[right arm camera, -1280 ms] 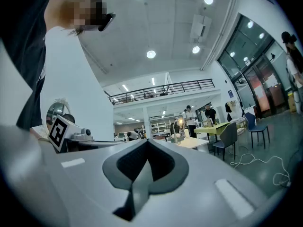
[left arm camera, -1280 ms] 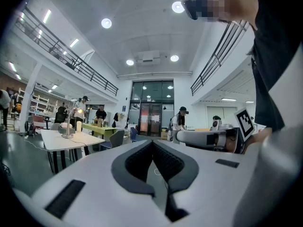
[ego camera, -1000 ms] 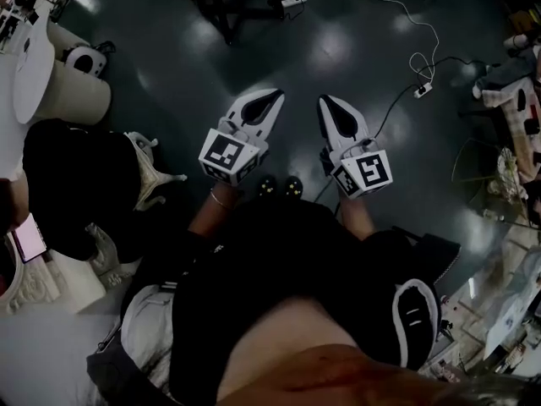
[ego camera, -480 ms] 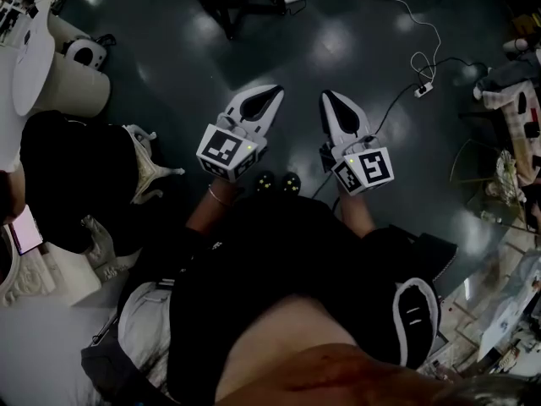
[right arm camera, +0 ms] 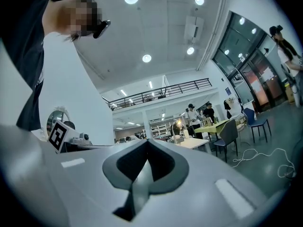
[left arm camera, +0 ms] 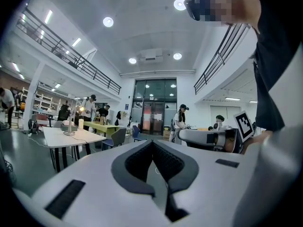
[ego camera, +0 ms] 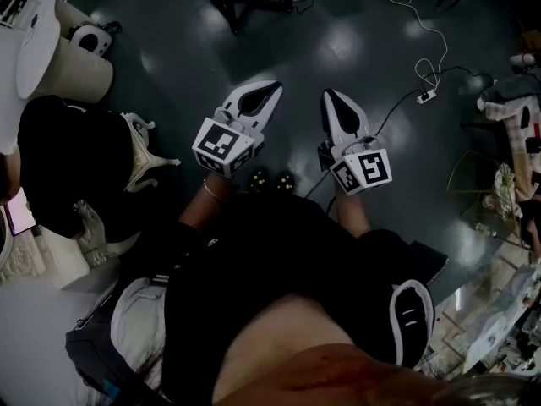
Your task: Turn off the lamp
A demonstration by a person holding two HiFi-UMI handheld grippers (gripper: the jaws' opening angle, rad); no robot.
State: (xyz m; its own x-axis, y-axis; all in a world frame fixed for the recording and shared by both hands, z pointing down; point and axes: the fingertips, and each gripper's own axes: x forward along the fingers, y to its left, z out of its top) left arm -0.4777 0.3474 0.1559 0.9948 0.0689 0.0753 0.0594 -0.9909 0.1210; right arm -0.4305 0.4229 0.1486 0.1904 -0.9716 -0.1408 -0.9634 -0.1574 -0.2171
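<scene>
In the head view my left gripper [ego camera: 275, 85] and right gripper [ego camera: 328, 94] hang side by side above the dark floor, in front of the person's body. Both are shut with nothing between the jaws. In the left gripper view the left gripper [left arm camera: 152, 143] points level into a large hall. A small lamp [left arm camera: 69, 125] stands far off on a white table [left arm camera: 83, 137] at the left. In the right gripper view the right gripper [right arm camera: 147, 141] points toward a distant table with a glowing lamp [right arm camera: 178, 123]. Both lamps are far from the jaws.
Cables and a power strip [ego camera: 425, 96] lie on the floor at the upper right. At the left are a round white table [ego camera: 38, 49] and a chair draped in black [ego camera: 68, 167]. Several people [left arm camera: 181, 119] stand in the hall, and chairs [right arm camera: 229, 134] stand by the tables.
Both grippers stay shut and almost still. The head view has shifted a little, so the floor and furniture sit slightly higher in the picture.
</scene>
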